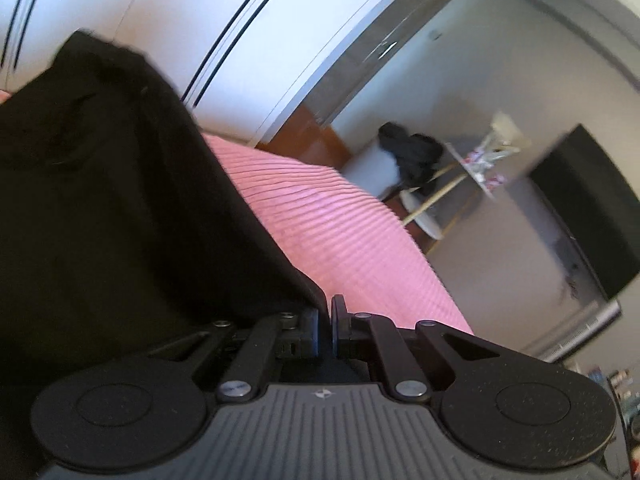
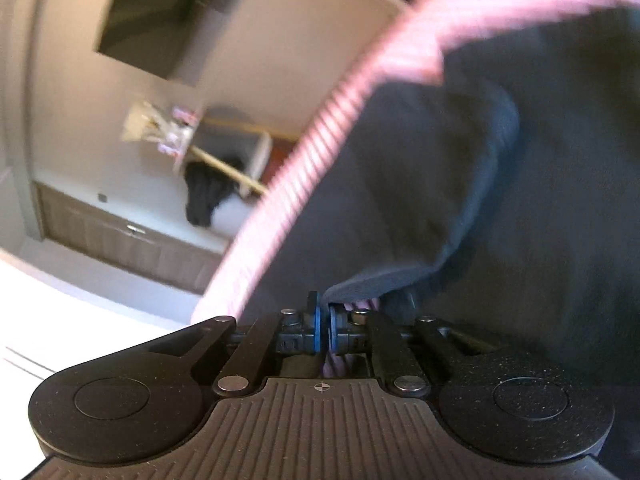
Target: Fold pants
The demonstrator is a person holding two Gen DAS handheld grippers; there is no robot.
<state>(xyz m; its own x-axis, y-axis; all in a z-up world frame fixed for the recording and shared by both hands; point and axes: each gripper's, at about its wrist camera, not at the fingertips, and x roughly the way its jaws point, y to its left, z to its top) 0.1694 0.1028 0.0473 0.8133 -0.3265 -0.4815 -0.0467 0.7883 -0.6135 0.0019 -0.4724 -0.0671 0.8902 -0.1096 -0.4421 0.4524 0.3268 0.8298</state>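
The black pants [image 1: 112,200] fill the left of the left wrist view and lie over a pink ribbed bed cover [image 1: 344,232]. My left gripper [image 1: 325,312] is shut on an edge of the pants, lifted off the cover. In the right wrist view the pants [image 2: 460,184] fill the right side, with a folded flap curling down to my right gripper [image 2: 323,312], which is shut on that edge. The pink cover [image 2: 304,168] runs diagonally behind it. Both views are tilted and blurred.
Beyond the bed stand a white chair with dark clothes [image 1: 404,152], a small round table with wooden legs [image 1: 472,168], a wall-mounted black TV [image 1: 592,208] and a doorway [image 1: 384,52]. The same chair [image 2: 216,192] and TV [image 2: 160,12] show in the right wrist view.
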